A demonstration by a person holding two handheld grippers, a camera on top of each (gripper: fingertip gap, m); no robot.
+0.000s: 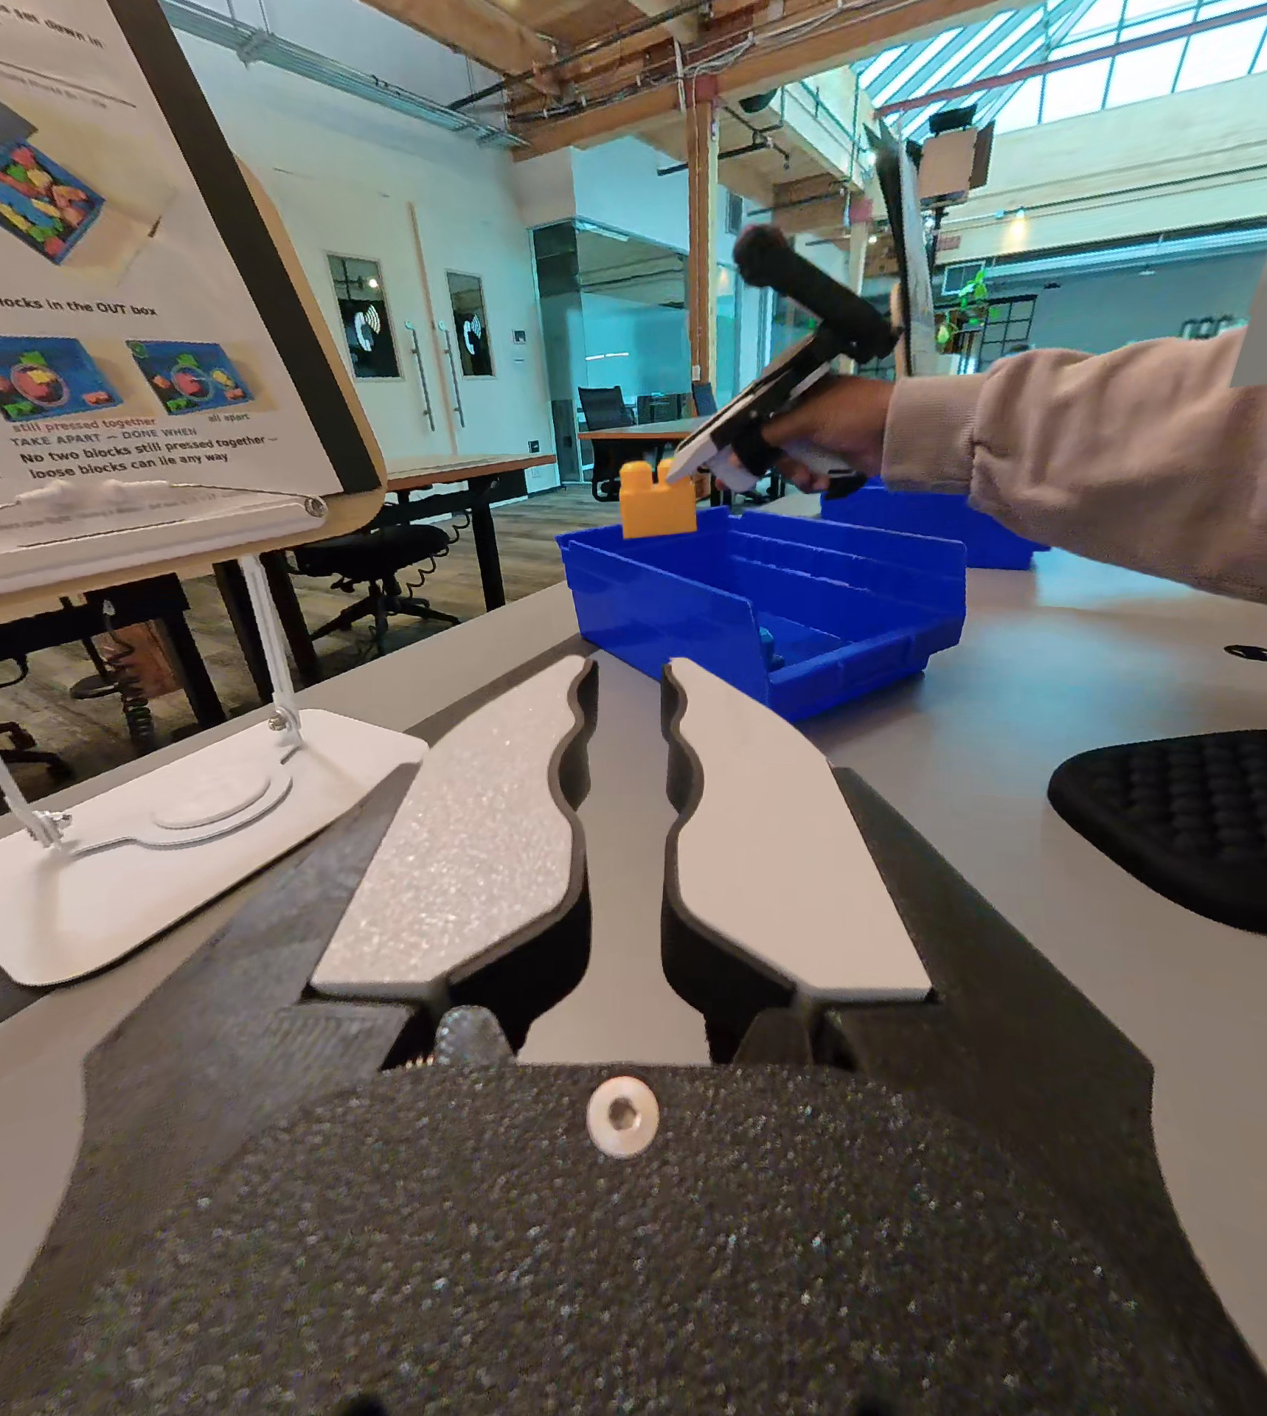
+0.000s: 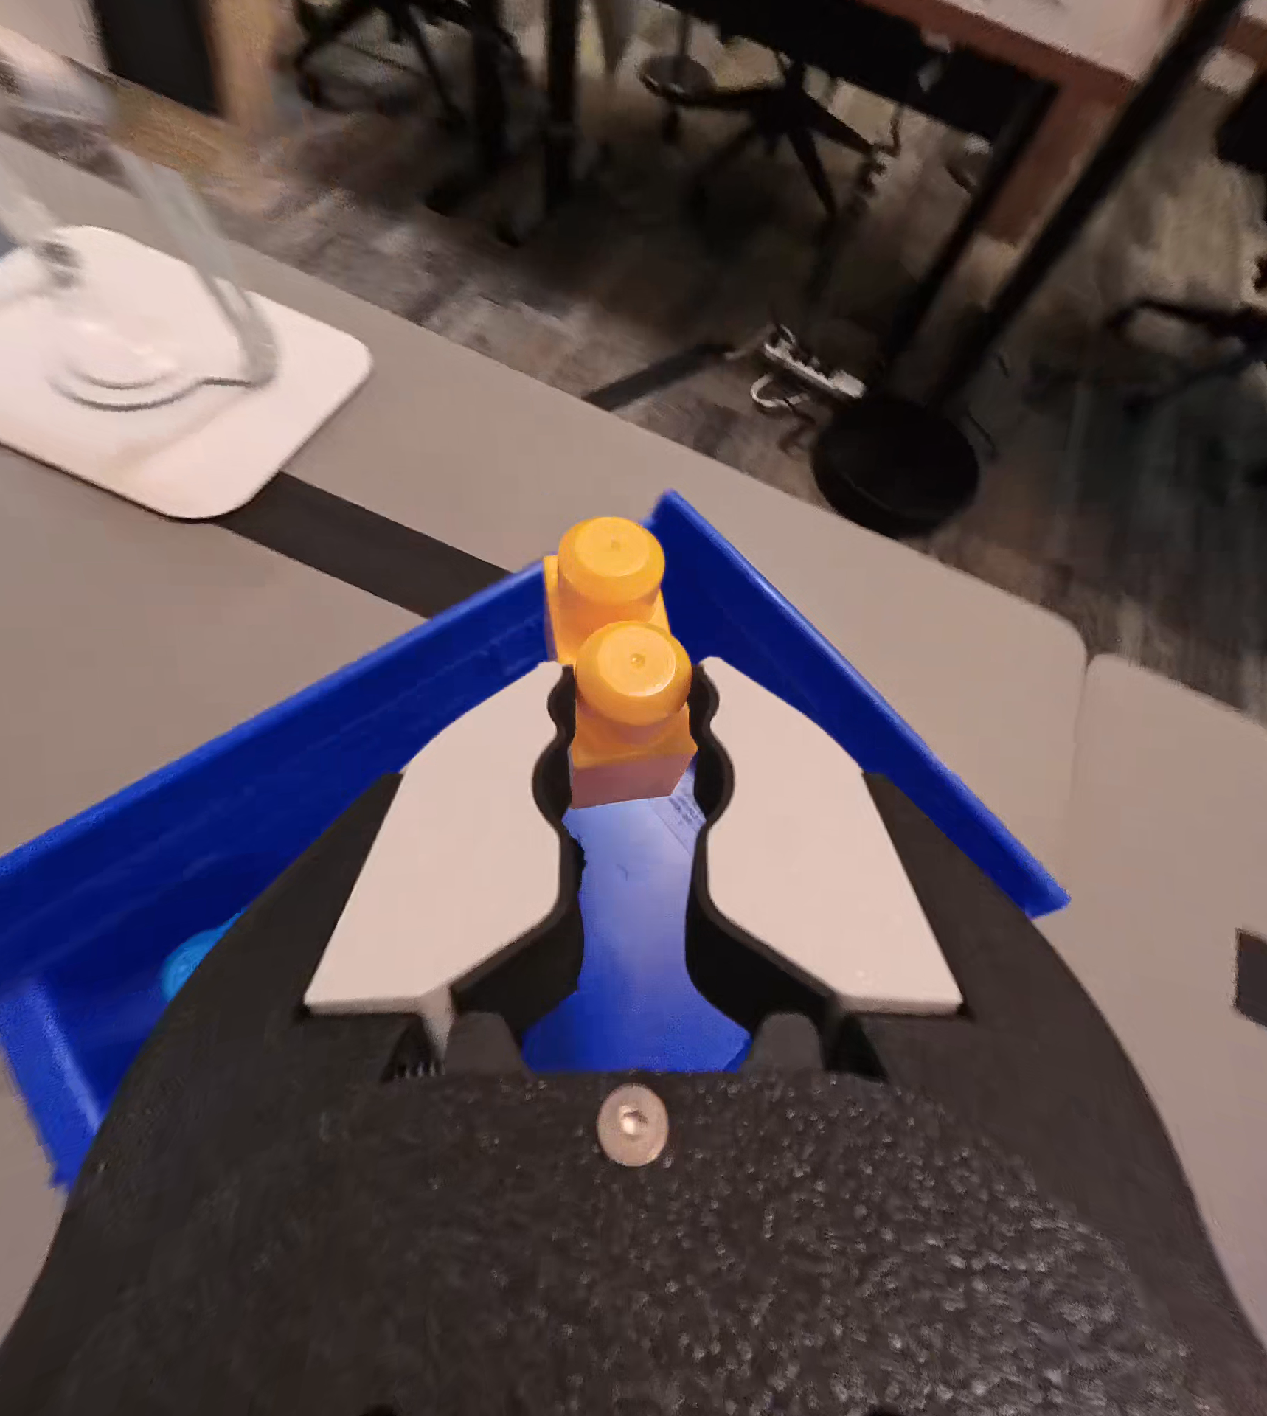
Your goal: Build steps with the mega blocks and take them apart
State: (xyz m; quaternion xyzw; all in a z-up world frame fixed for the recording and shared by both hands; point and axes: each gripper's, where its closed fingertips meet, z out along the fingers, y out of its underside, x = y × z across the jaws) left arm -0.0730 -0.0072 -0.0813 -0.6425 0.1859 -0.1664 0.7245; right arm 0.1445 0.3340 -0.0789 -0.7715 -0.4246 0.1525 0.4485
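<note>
White stand (image 1: 178, 835) beside blue bin (image 1: 692, 605)

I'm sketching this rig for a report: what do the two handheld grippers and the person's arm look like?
Each gripper, left and right, has a textured black body with one silver screw and two wavy-edged black fingers faced with pale grey plates. The right arm wears a pale pinkish-beige long sleeve. No cables show.

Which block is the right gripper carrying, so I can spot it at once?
Start at the blue bin on the grey table. Above its far left corner, the right gripper is shut on an orange block with two round studs on top. It is the only orange piece; the block down in the bin is blue.
</note>
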